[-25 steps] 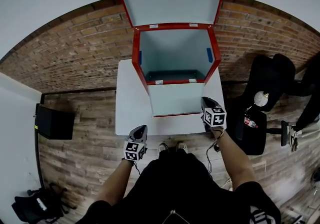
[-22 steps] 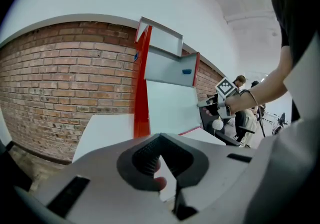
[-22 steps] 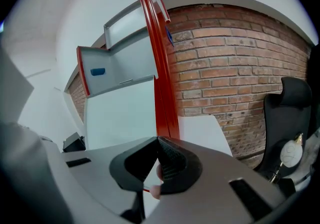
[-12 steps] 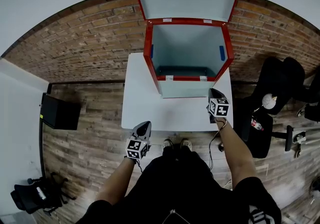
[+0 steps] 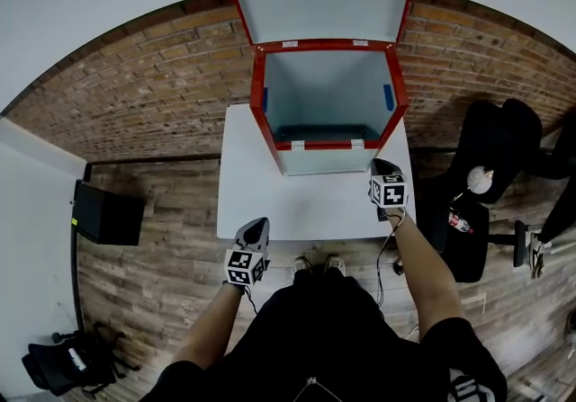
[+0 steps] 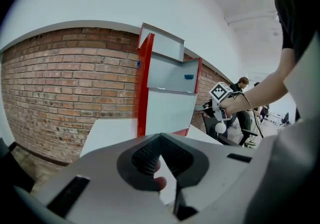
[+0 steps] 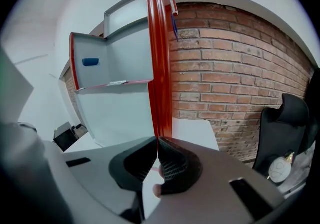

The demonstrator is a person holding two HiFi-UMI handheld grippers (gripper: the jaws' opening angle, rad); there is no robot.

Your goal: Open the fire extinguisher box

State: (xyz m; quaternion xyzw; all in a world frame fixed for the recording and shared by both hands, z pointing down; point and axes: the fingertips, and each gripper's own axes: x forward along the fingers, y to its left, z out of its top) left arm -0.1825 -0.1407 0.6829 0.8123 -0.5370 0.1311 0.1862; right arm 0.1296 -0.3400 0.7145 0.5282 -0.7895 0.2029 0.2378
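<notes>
1. Leftmost, our left gripper [image 5: 256, 229] hovers off the near edge of the white table [image 5: 261, 189]. Its jaws are pressed together on nothing, and it is well apart from the box.
2. At the middle, the red fire extinguisher box [image 5: 324, 90] stands on the far side of the table, against the brick wall [image 5: 135, 94]. Its lid [image 5: 319, 4] is tilted up and back. The front panel [image 5: 328, 160] looks dropped forward, so we see straight into the pale inside, with no extinguisher in view.
3. To the right, our right gripper [image 5: 383, 166] hangs just beside the box's front right corner. Its jaws are closed and empty. The red frame runs just beyond the tips, and we cannot tell whether they touch it.
4. We judge the opening done, since both lid and panel stand clear of the frame.
5. Next, we would only need to draw both grippers back toward us. The right one should go gently so that it does not knock the panel or the lid.
</notes>
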